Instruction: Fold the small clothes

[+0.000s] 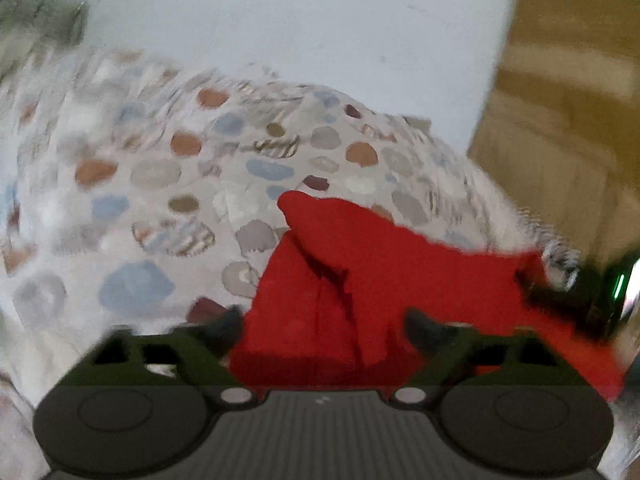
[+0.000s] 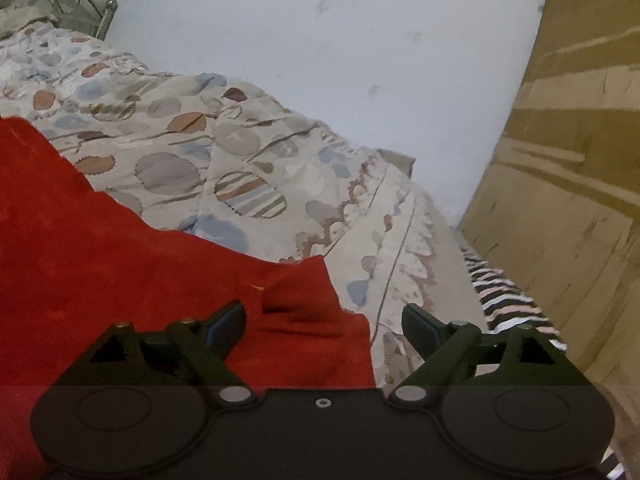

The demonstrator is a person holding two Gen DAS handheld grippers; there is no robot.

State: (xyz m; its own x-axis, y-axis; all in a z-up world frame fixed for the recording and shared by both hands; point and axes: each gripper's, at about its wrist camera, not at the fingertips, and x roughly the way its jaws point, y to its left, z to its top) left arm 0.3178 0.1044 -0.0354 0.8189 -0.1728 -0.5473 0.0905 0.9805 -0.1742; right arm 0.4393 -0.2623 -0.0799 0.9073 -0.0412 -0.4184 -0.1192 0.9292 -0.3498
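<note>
A pale blue wall (image 2: 340, 60) rose behind a bed covered by a quilt (image 2: 240, 152) printed with blue, brown and grey blobs, with a yellowish wooden cabinet (image 2: 568, 168) beside the quilt's far edge. On the quilt lay the red garment (image 2: 120, 260).

The right gripper (image 2: 324, 324) stood with its jaws spread wide and nothing pinched; one finger hung over a rumpled corner of the red garment and the other over bare quilt just past its edge. The left gripper (image 1: 324, 328) also had its jaws apart, red cloth lying between them, though motion blur made it hard to tell whether the fingertips (image 1: 424, 328) touched it. In the left wrist view the red garment (image 1: 380, 272) lay bunched in folds, a rounded flap pointing away across the quilt (image 1: 160, 168); its near part was hidden behind the gripper body. At the garment's right edge a dark, blurred shape with a green light could not be made out. A striped cloth (image 2: 508, 304) showed beyond the quilt's hem, partly cut off.
</note>
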